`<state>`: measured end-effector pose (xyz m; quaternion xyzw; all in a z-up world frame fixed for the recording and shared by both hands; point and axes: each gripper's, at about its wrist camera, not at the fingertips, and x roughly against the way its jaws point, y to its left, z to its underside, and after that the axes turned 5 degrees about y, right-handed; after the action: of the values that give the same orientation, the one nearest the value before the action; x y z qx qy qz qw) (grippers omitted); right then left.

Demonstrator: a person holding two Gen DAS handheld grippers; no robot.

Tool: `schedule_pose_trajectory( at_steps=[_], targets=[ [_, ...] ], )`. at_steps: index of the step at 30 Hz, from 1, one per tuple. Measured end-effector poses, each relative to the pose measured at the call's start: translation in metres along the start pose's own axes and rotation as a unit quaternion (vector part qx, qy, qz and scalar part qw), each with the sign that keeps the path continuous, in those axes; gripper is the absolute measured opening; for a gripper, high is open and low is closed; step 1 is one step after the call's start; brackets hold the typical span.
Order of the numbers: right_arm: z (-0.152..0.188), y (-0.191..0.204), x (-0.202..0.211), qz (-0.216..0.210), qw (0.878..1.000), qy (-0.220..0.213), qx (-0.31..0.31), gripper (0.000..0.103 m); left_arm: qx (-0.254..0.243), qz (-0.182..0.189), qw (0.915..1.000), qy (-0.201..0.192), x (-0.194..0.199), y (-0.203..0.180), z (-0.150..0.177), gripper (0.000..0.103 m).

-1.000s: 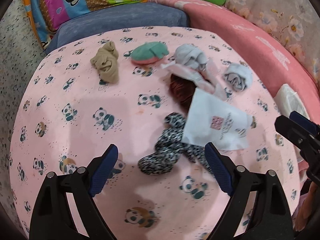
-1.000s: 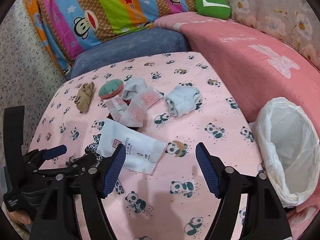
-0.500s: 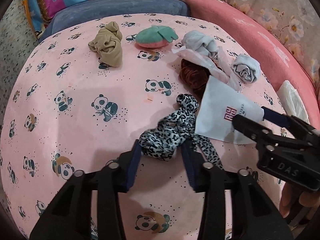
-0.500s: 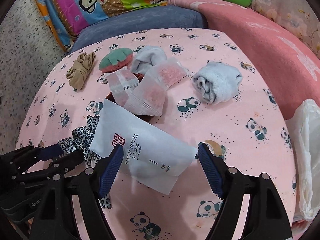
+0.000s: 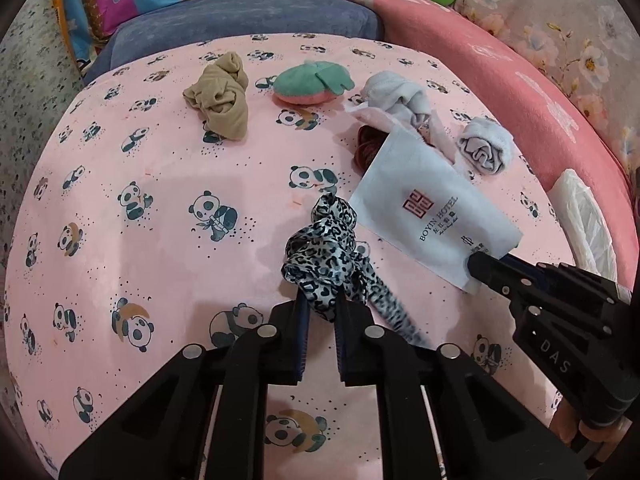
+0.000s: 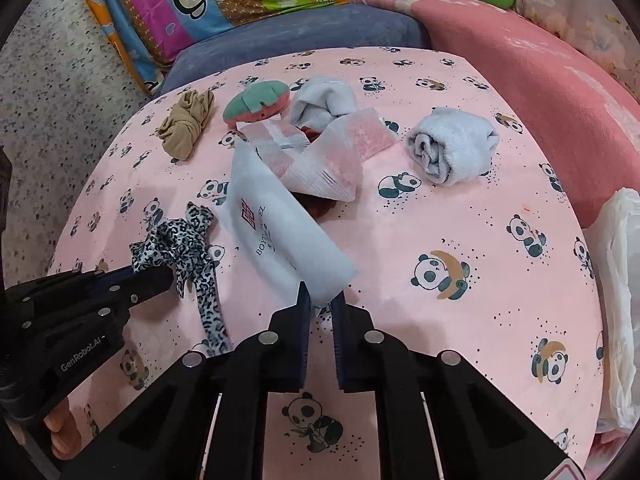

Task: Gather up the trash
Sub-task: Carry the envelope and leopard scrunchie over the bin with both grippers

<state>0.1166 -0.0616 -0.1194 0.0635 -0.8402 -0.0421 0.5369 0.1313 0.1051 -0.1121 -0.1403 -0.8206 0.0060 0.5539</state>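
We see the hotel packet (image 6: pixel 280 236) lying on the table (image 6: pixel 460 216), just right of the scrunchie (image 6: pixel 180 240). Behind it lie 2 sachets (image 6: pixel 332 156); further back sit a stocking (image 6: pixel 186 128), a strawberry toy (image 6: pixel 256 106) and a rolled towel (image 6: pixel 452 144). A bag (image 6: pixel 618 280) hangs at the table's right edge.

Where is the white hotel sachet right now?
In the right wrist view, the white hotel sachet is pinched by the right tongs, lifted at that end, beside the leopard-print hair tie on its left.
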Motion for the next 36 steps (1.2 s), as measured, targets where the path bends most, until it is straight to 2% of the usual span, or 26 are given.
schedule_pose_trajectory(
  at_steps=[8, 15, 26, 36],
  targets=[
    [0.002, -0.005, 0.052, -0.010, 0.998, -0.055, 0.000, 0.009, -0.011, 0.015, 0.9995, -0.027, 0.029, -0.021, -0.008, 0.008],
    [0.000, -0.033, 0.102, 0.001, 0.994, -0.107, -0.034, 0.009, -0.038, 0.040, 0.9968, -0.058, 0.060, -0.060, -0.022, 0.008],
    [0.017, -0.111, 0.161, 0.036, 0.978, -0.169, -0.119, 0.009, -0.120, 0.074, 0.9857, -0.092, 0.088, -0.159, -0.044, 0.008],
    [0.046, -0.190, 0.187, 0.082, 0.957, -0.195, -0.199, 0.009, -0.190, 0.097, 0.9731, -0.087, 0.083, -0.247, -0.047, 0.008]
  ],
)
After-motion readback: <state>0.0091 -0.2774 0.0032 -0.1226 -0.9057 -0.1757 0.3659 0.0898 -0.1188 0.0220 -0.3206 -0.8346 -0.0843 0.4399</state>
